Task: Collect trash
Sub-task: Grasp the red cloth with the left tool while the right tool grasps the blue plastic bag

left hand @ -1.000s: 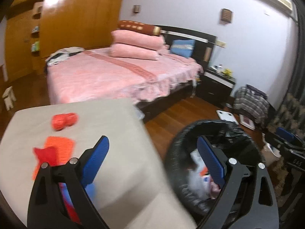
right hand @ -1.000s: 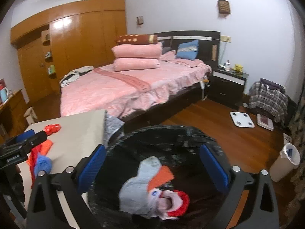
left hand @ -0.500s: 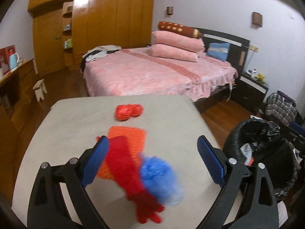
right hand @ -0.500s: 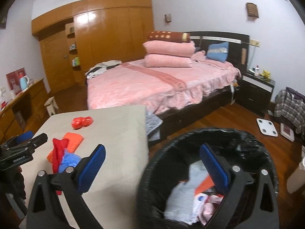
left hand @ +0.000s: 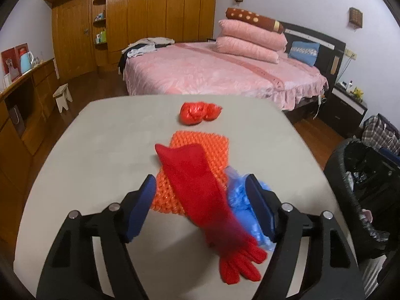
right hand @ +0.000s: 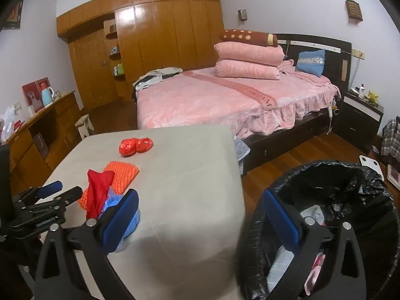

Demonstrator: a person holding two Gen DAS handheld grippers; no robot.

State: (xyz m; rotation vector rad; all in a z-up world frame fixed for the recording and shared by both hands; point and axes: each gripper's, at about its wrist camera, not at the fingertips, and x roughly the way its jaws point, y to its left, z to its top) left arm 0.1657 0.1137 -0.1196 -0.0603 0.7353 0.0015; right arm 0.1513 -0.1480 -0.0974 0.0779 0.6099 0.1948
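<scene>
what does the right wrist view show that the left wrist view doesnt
Only the right wrist view: the left hand-held gripper seen from the side, the white scale on the floor, and trash inside the black-lined trash bin.

Only the left wrist view: the red glove's fingers, and the glove lying between that gripper's blue pads, which have just been closing without pressing it.

Both: grey table, red glove, orange mesh, blue plastic, crumpled red bag, pink bed.

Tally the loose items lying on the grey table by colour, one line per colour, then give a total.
Red: 2, the long red knitted glove and the crumpled red plastic bag
Orange: 1, the orange knitted mat under the glove
Blue: 1, the crumpled blue plastic cover beside the glove
Total: 4 on the grey table
</scene>
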